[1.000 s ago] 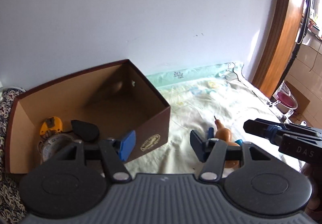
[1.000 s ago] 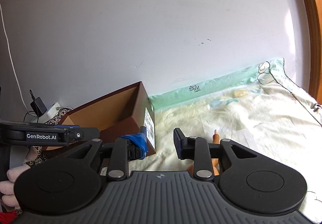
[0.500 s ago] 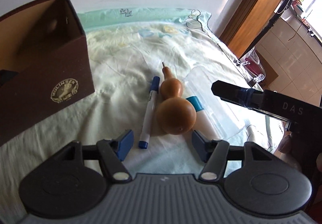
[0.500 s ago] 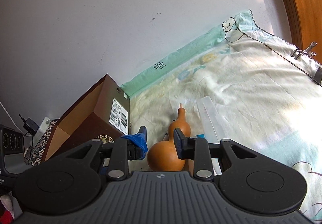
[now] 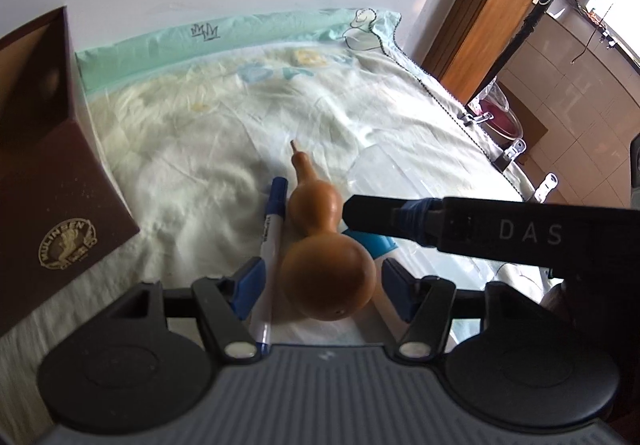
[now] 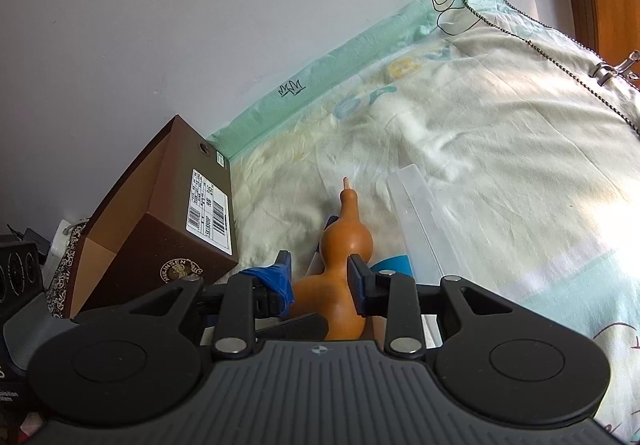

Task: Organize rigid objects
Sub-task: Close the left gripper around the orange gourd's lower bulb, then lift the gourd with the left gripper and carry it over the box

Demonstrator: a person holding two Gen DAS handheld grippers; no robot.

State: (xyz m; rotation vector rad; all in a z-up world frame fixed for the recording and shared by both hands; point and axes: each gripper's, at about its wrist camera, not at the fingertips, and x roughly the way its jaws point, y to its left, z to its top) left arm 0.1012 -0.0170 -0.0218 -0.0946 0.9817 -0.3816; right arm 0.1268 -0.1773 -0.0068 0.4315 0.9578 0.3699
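Left hand-held gripper: its blue-padded jaws stand apart, straddling the fat lower bulb of the gourd and the near part of the pen; neither pad presses on either.
Right hand-held gripper: jaws narrow and opening — the gourd's waist sits between them, seen from above; whether the pads touch it cannot be told. In the left wrist view its black body reaches in from the right, its tip just beside the gourd's upper bulb.
Orange-brown bottle-shaped gourd: lies on its side on the sheet, thin stem pointing away toward the wall.
Blue-capped white marker pen: lies along the gourd's left side, just beside it, cap end farther away.
Bright blue flat piece: shows from under the gourd's right side — what it is cannot be told.
Clear plastic strip-like piece: lies on the sheet just right of the gourd, running away from the camera.
Dark brown cardboard box with a gold round emblem: open-topped, stands left of the gourd, apart from it; a white barcode label sits on its end face.
Pale cream sheet with a mint-green border: covers the surface under everything, up to the white wall.
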